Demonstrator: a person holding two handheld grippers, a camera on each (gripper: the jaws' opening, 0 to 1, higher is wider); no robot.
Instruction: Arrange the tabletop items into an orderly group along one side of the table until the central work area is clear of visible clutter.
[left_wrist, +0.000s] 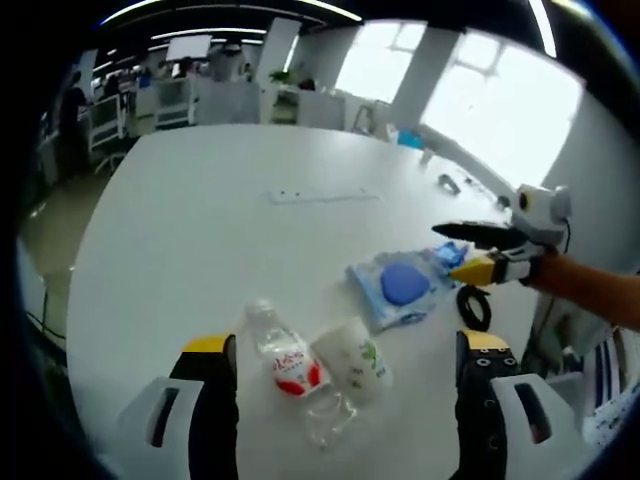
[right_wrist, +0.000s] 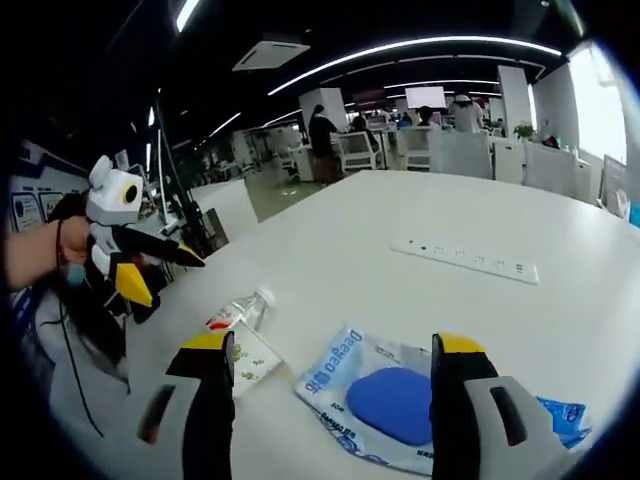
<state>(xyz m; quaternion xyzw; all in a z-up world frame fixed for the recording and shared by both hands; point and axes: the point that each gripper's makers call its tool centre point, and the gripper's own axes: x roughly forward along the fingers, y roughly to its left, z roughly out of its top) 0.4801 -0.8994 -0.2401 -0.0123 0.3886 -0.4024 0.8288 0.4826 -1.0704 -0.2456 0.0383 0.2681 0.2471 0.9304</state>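
Observation:
A small clear bottle (left_wrist: 285, 360) with a red label lies on the white table (left_wrist: 200, 230), beside a tipped clear cup (left_wrist: 357, 362) with green print. My left gripper (left_wrist: 347, 345) hangs open above both, jaws wide apart. Further right lies a blue plastic packet (left_wrist: 405, 287) with a round blue item inside. My right gripper (left_wrist: 452, 252) comes in from the right, held in a hand, open, just past the packet. In the right gripper view the right gripper (right_wrist: 335, 345) stands open over the packet (right_wrist: 390, 400). Bottle (right_wrist: 240, 312), cup (right_wrist: 250, 362) and open left gripper (right_wrist: 172, 280) sit to the left.
A black ring (left_wrist: 473, 307) lies near the table edge, right of the packet. A white power strip (left_wrist: 322, 196) (right_wrist: 465, 260) sits mid-table. Small items (left_wrist: 450, 183) lie at the far right edge. Chairs, desks and people stand beyond the table's far end.

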